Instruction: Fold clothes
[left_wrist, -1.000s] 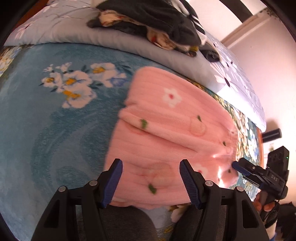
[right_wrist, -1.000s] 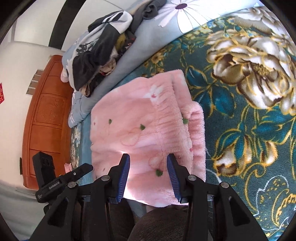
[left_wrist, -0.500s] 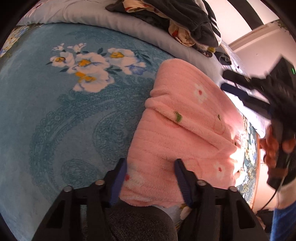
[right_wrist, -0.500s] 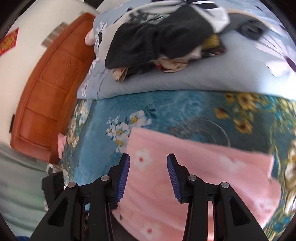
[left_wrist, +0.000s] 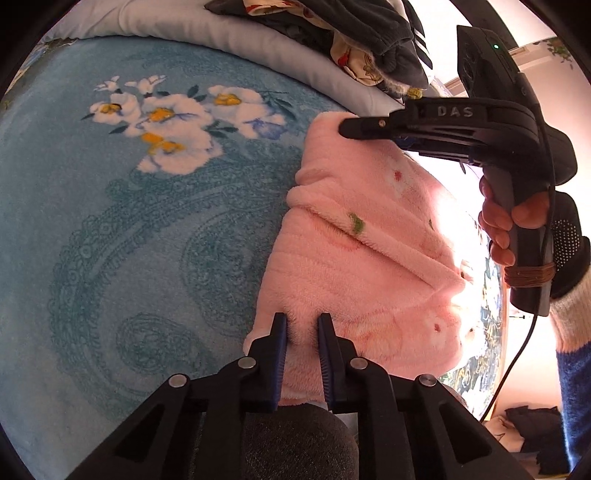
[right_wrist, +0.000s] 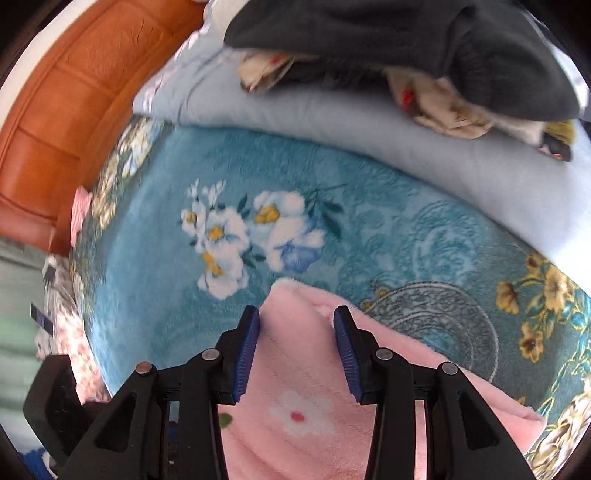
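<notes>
A pink fleece garment (left_wrist: 362, 258) with small flower prints lies folded on the blue floral blanket (left_wrist: 140, 229). My left gripper (left_wrist: 302, 321) has its jaws narrowed on a pinch of the garment's near edge. My right gripper (right_wrist: 296, 317) is open, its fingers straddling the garment's far corner (right_wrist: 295, 332) just above the fleece. The right gripper also shows from the side in the left wrist view (left_wrist: 424, 127), over the garment's far end, held by a hand.
A pile of dark and patterned clothes (right_wrist: 424, 55) sits on a pale grey-blue quilt (right_wrist: 369, 129) at the back. An orange wooden headboard (right_wrist: 62, 103) stands at the left. The bed's edge is near the right (left_wrist: 495, 314).
My left gripper has closed from wide open onto the garment's near edge. My right gripper has travelled from the near edge to the far corner and stayed open.
</notes>
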